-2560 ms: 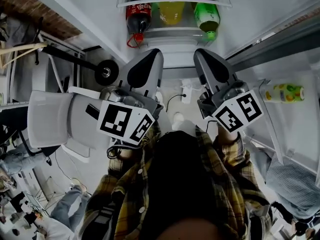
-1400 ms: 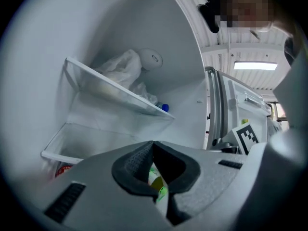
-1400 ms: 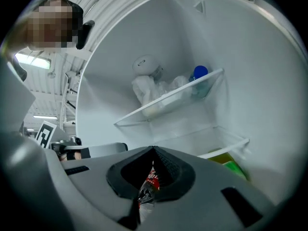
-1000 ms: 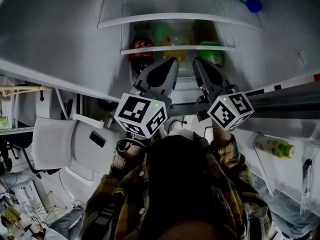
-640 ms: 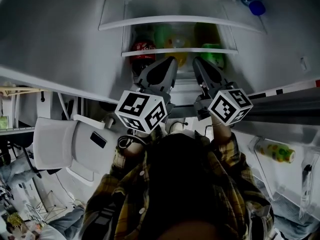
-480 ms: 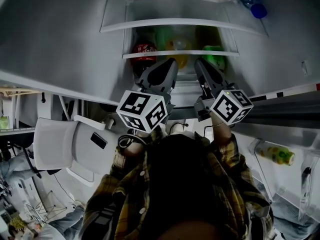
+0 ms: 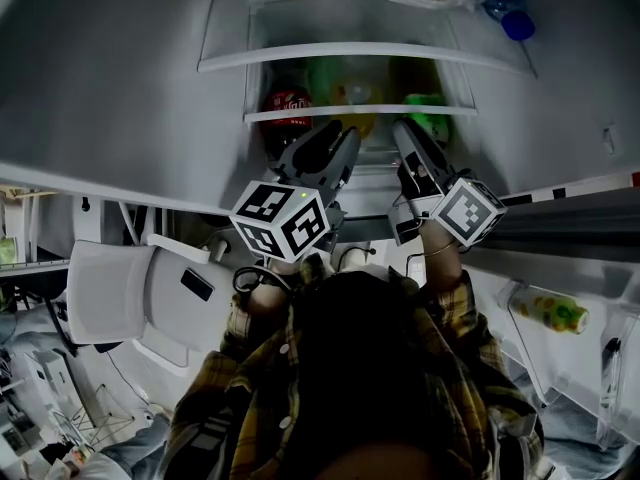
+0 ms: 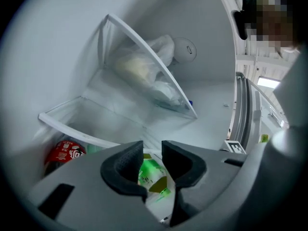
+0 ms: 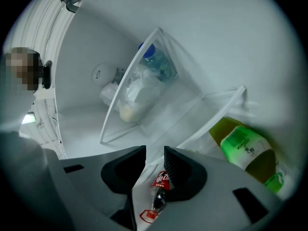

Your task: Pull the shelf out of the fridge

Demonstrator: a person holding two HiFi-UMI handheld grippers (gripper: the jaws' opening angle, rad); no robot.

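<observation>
The fridge stands open ahead of me. Its lower glass shelf (image 7: 350, 113) (image 8: 77, 133) (image 9: 219, 112) lies just beyond both grippers' tips. Under it stand a red cola bottle (image 7: 285, 103) (image 8: 65, 153) (image 9: 161, 183) and a green bottle (image 7: 428, 105) (image 8: 151, 173) (image 9: 245, 150). My left gripper (image 7: 340, 136) (image 8: 152, 154) and right gripper (image 7: 405, 130) (image 9: 155, 160) point level at the shelf's front edge, side by side. Both pairs of jaws have just been opening, and nothing is between their pads.
An upper shelf (image 7: 350, 53) (image 8: 149, 64) (image 9: 127, 81) carries a plastic bag of food (image 8: 139, 71) (image 9: 134, 95) and a blue-capped bottle (image 7: 515, 20). The fridge door at right holds a bottle (image 7: 548, 308). A white chair (image 7: 110, 288) stands at the left.
Both grippers went from shut to open. Each has rolled a little and sunk slightly in front of the lower shelf's edge.
</observation>
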